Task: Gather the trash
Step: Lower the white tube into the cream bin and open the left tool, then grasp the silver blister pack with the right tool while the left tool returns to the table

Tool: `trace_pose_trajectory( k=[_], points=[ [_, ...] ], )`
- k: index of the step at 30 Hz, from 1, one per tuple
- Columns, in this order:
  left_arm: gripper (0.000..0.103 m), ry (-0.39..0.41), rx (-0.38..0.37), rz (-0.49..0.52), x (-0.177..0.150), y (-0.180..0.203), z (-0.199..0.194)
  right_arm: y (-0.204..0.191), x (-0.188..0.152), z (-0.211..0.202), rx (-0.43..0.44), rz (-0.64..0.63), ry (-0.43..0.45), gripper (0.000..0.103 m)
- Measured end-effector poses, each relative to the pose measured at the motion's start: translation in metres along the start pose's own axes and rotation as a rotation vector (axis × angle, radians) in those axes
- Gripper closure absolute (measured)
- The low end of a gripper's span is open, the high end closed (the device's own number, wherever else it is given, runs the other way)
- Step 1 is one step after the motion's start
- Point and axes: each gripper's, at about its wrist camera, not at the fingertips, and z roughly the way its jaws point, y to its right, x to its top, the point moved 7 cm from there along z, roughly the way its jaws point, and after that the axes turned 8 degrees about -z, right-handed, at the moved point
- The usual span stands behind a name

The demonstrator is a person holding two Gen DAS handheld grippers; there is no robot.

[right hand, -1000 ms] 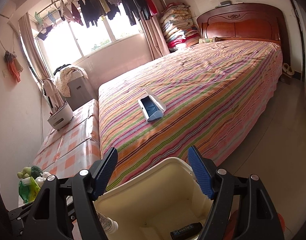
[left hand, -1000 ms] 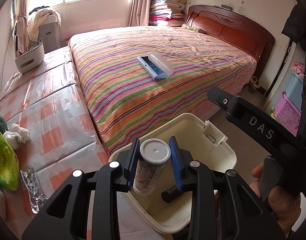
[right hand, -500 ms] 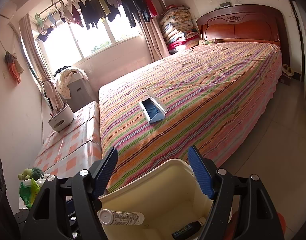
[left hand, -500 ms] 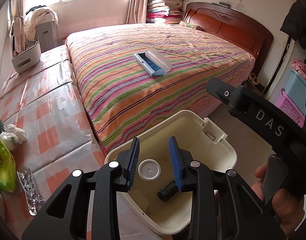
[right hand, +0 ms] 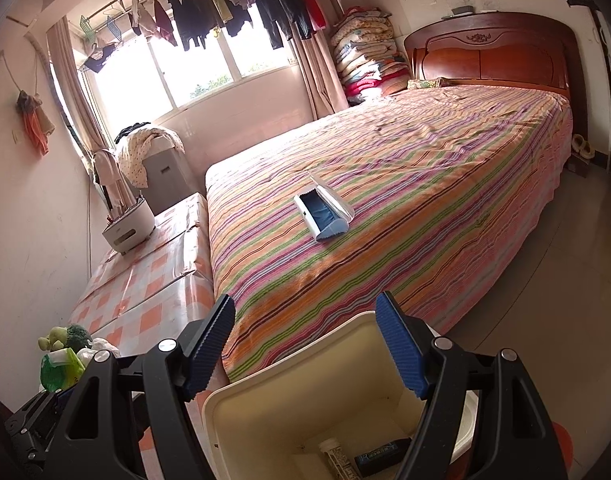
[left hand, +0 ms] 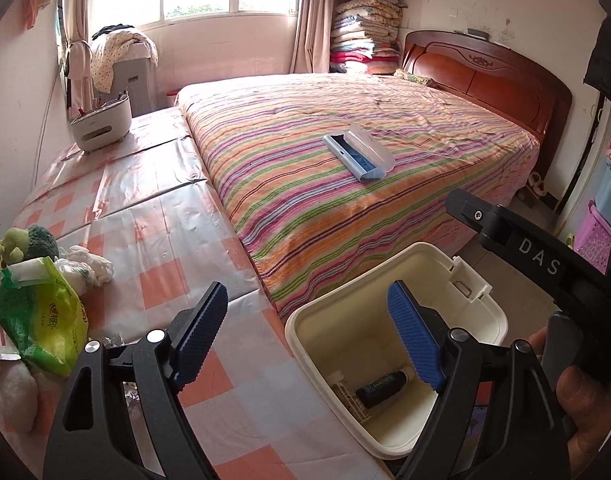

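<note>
A cream bin (left hand: 301, 320) stands beside the checked table, at the foot of the bed. A white-capped tube (left hand: 351, 398) and a dark bottle (left hand: 381, 386) lie on its floor; both also show in the right wrist view, the tube (right hand: 337, 456) and the bottle (right hand: 379, 458). My left gripper (left hand: 307, 338) is open and empty over the bin's left rim. My right gripper (right hand: 305, 350) is open and empty above the bin (right hand: 241, 400). A green plastic bag (left hand: 37, 320), crumpled white paper (left hand: 91, 266) and foil scraps (left hand: 115, 338) lie on the table at the left.
A checked tablecloth (left hand: 165, 248) covers the table. A green plush toy (left hand: 25, 242) sits by the bag. A white holder (left hand: 101, 128) stands at the far end. A blue-and-white case (left hand: 359, 156) lies on the striped bed (left hand: 425, 128). Purple baskets (left hand: 593, 240) stand right.
My left gripper let go of the white-capped tube, which dropped into the bin. It then opened wide, rose and turned left toward the table. The right gripper stayed open.
</note>
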Motion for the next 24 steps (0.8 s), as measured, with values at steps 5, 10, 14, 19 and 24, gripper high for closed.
trace_pose_trajectory(
  k=[5, 10, 14, 19, 24],
  points=[
    [0.020, 0.019, 0.036, -0.058, 0.005, -0.030, -0.012, -0.019, -0.003, 0.003, 0.019, -0.022, -0.008, 0.032],
    [0.018, 0.051, 0.092, -0.077, 0.005, -0.058, -0.026, -0.040, -0.007, 0.008, 0.039, -0.052, -0.019, 0.027],
    [0.017, 0.072, 0.147, -0.078, 0.004, -0.082, -0.036, -0.057, -0.012, 0.011, 0.061, -0.080, -0.027, 0.025],
    [0.017, 0.074, 0.192, -0.126, 0.000, -0.121, -0.048, -0.080, -0.021, 0.019, 0.091, -0.114, -0.060, 0.025],
    [0.017, 0.074, 0.255, -0.172, -0.005, -0.164, -0.059, -0.104, -0.029, 0.024, 0.125, -0.150, -0.081, 0.025]
  ],
)
